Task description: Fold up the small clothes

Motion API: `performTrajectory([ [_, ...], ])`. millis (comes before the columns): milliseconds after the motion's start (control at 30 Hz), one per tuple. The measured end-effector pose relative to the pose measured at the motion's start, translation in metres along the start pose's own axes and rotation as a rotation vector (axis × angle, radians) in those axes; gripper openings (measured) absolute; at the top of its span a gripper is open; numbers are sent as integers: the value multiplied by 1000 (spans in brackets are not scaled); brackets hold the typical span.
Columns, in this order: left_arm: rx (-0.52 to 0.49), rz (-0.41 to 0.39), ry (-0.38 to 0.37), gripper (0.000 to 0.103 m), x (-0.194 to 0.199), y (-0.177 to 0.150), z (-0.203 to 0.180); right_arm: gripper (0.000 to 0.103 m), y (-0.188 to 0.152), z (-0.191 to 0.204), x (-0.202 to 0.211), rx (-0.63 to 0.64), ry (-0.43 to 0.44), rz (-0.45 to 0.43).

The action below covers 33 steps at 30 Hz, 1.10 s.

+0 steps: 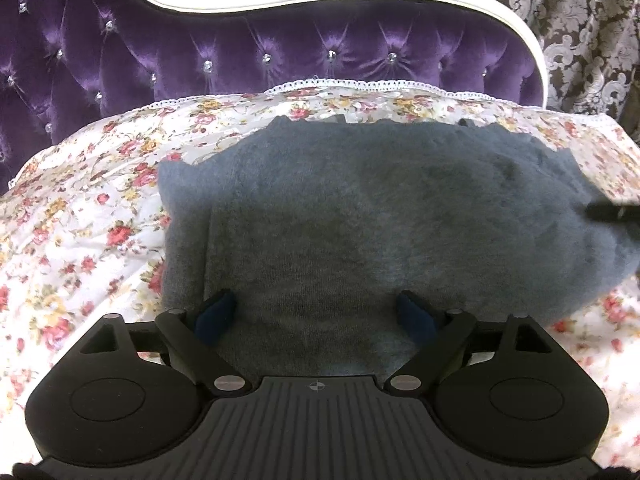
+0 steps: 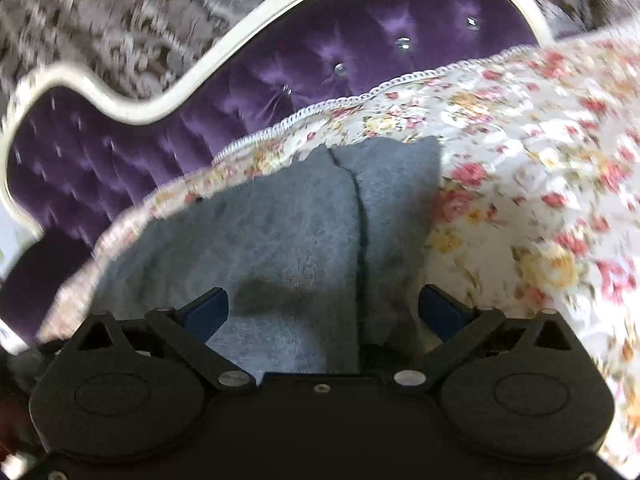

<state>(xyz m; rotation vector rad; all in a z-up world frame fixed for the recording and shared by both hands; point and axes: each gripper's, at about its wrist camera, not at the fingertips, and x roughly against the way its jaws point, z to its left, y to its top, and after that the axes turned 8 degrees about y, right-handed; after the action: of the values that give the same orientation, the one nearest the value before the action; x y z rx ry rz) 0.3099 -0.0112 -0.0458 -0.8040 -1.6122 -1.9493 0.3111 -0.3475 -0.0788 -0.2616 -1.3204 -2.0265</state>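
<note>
Your left gripper (image 1: 316, 314) and right gripper (image 2: 323, 310) both stand spread above the grey garment (image 1: 360, 208) on the floral bedspread (image 1: 80, 216), pinching nothing.

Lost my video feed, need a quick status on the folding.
Left claw open over the grey knit garment, nothing gripped. Right claw open wide, empty. Garment lies flat on floral bedspread. Nothing in the way.

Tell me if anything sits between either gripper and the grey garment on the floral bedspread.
Nothing visible does. The left gripper and the right gripper both stand open directly over the grey garment, with only its cloth between their fingers. The floral bedspread around it carries nothing else in view.
</note>
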Motion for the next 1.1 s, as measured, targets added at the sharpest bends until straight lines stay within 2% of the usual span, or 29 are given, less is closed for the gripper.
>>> performTrajectory([
  [133,92,-54,-58,80,19,27,-2,103,-10,10,-1,128,-55,23],
  [233,77,-90,-73,80,19,53,-21,103,-11,6,2,116,-44,5],
  [333,36,-93,-40,80,1,72,-46,103,-10,5,4,119,-35,9],
  [433,29,-43,-16,80,-26,80,-65,103,-9,4,4,122,-28,12],
  [567,-36,35,81,81,-66,76,-85,103,-11,3,6,125,-15,1],
  [600,-45,47,87,85,-71,72,-85,103,-12,2,7,127,-13,-2],
  [700,41,61,59,87,-78,70,-76,103,-13,2,8,130,-8,-7],
  [833,17,55,55,89,-77,69,-77,103,-12,2,8,116,3,-9],
  [967,15,38,61,89,-78,68,-80,103,-3,-11,13,31,68,-5],
  [1100,18,30,60,89,-78,68,-82,103,12,-36,12,-130,203,0],
])
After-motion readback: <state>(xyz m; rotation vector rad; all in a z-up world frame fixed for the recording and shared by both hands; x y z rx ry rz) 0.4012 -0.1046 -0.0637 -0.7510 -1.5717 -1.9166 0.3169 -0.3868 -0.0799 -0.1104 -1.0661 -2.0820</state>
